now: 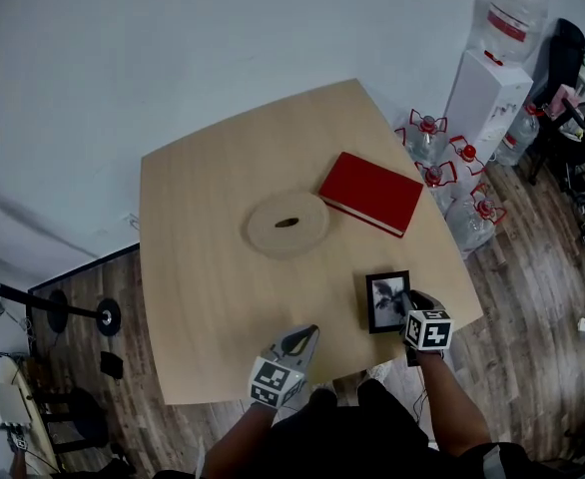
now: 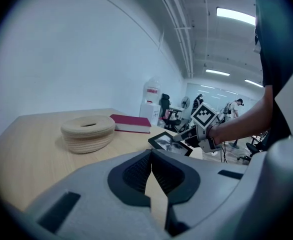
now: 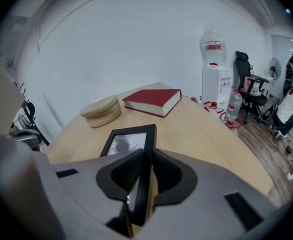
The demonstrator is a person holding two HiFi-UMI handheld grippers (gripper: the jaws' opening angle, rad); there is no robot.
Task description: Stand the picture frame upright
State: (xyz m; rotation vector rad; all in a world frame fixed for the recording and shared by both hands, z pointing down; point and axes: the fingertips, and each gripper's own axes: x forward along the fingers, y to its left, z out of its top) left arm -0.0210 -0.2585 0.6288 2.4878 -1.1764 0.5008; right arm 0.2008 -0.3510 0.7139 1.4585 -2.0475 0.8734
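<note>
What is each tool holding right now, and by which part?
The right tool is clamped on the picture frame, gripping its right-hand black border at the near corner. The left tool holds nothing.

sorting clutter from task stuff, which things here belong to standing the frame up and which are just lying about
In the job: picture frame, its edge clamped by the right gripper.
Lying about: red book, woven ring, water bottles on the floor.
</note>
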